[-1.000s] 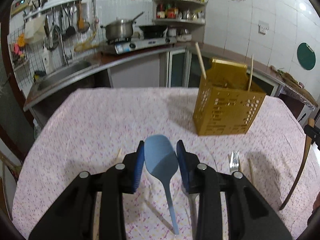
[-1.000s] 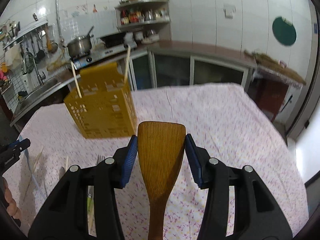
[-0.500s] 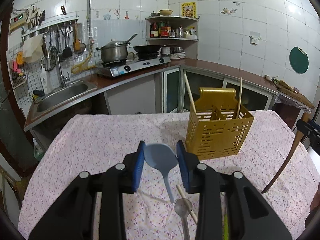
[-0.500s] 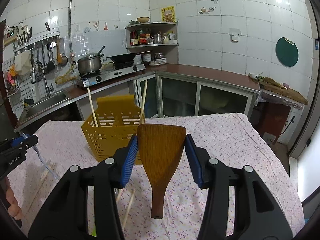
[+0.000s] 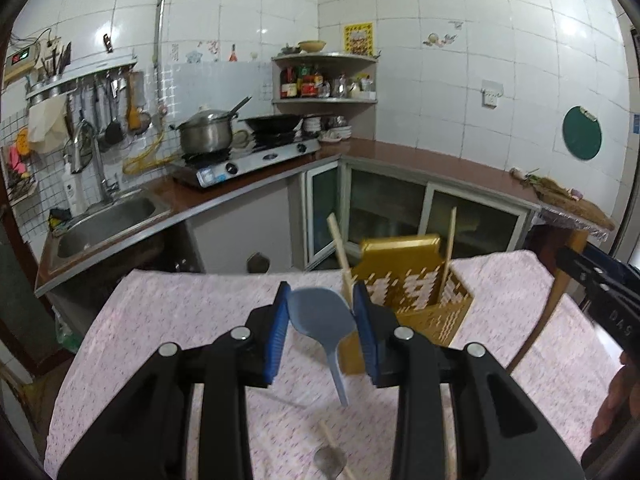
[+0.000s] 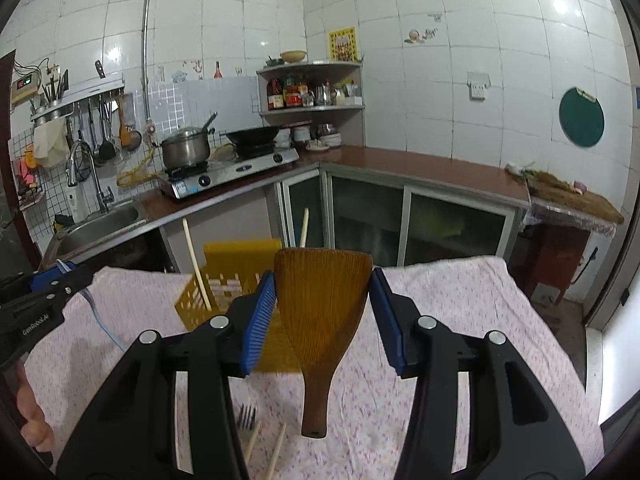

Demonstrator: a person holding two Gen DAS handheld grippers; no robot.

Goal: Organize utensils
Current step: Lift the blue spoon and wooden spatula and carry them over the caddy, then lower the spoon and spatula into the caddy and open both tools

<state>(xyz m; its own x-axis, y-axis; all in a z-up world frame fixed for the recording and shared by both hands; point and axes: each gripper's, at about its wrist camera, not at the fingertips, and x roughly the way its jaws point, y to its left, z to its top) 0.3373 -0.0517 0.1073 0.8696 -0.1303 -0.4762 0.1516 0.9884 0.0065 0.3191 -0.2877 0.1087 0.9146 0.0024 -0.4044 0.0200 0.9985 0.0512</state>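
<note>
Left tongs sit low in the centre of the left wrist view, clenched on the head of a blue plastic spoon; its handle hangs down and slightly right, clear of the desk. Right tongs fill the lower centre of the right wrist view, grasping the broad blade of a wooden spatula, handle pointing down above the cloth.

Just behind the left tongs, right of centre, stands a yellow perforated utensil holder on the pink floral cloth, with two wooden chopsticks leaning out of it. At the bottom of the left view lie a metal spoon and a loose chopstick. At the bottom of the right view, left of the spatula handle, lie a fork and more sticks. A kitchen counter with sink and stove runs behind.
</note>
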